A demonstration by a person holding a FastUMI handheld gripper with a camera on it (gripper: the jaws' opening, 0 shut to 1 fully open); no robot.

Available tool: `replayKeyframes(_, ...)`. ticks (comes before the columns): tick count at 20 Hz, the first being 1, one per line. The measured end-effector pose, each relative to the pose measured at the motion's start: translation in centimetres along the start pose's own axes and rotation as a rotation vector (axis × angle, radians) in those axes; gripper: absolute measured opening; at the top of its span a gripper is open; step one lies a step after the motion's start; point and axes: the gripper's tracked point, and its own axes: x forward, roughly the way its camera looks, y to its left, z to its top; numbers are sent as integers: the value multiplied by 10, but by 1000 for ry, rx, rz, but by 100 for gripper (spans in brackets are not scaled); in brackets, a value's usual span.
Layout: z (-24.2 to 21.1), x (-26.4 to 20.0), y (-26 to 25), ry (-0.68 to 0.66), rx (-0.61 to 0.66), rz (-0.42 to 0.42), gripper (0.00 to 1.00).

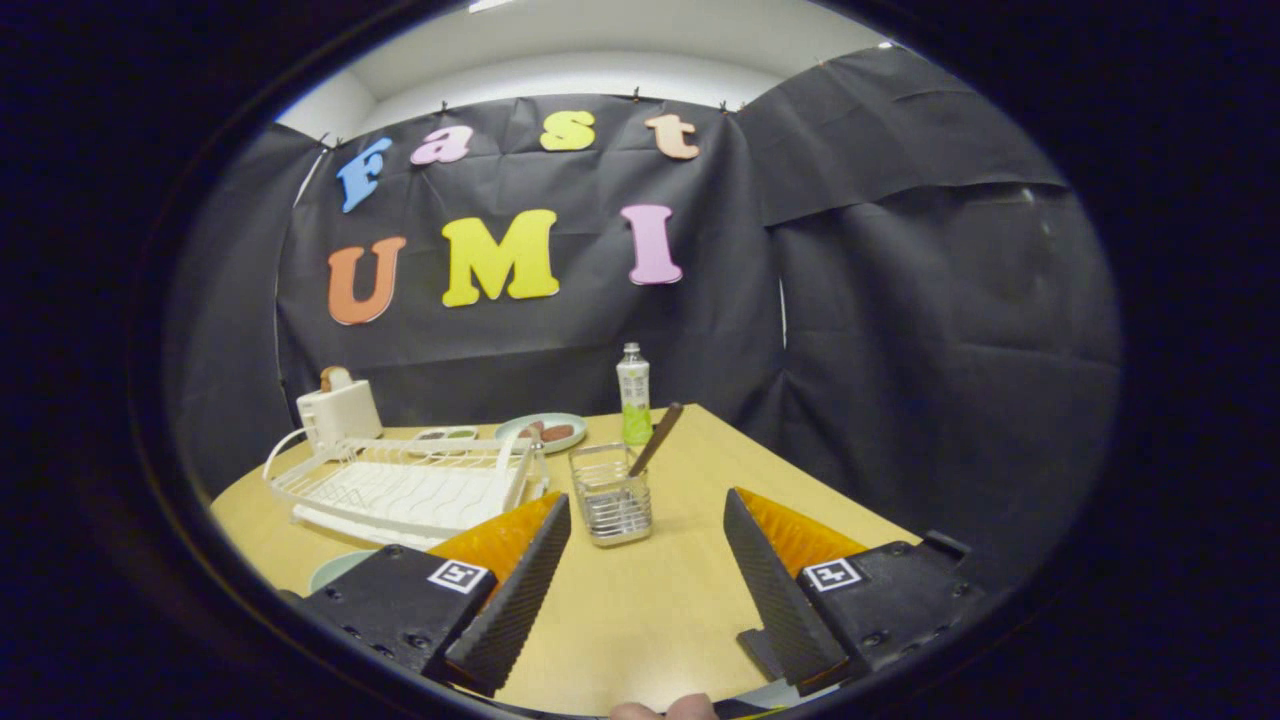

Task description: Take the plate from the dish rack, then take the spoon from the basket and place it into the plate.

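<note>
Nearest the lens: a fingertip (665, 708) of the person's hand, pale, at the near table edge between the two finger bases.

Gripper (647, 520) fingers spread wide, nothing between them but bare table. Left finger (515, 590) and right finger (775, 585) both black with ribbed inner pads, orange backing behind each, a square black-and-white marker on each mount. Neither pad touches anything.

Table (640, 610): light wood top.

Just ahead of the fingers, roughly midway between the tips but nearer the left one: basket (611, 495), a small wire-and-clear holder standing upright. Spoon (655, 440) stands in it, dark brown handle leaning up and to the right over the rim. Bowl end is down inside; cannot make it out.

Left of the basket, beyond the left finger: dish rack (400, 485), white wire, lying low on the table. No plate seen standing in its slots.

Plate (335, 570): pale rim showing on the table just left of the left finger's mount, in front of the rack, mostly hidden by the mount.

Beyond the rack: white toaster (340, 410) with something brown in its top slot. Right of it a small dish (447, 435), then a pale green dish (545, 432) holding reddish-brown pieces. Bottle (633, 395), upright, white cap, green label, behind the basket.
</note>
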Motion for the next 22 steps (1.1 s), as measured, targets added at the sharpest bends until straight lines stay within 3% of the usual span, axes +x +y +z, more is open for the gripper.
replayKeyframes(5,24,29,-28,-8,7,10,100)
replayKeyframes(13,14,116,-4,79,35,137,100)
replayKeyframes(17,13,155,2,94,36,138,100)
replayKeyframes(22,11,179,17,125,83,166,86)
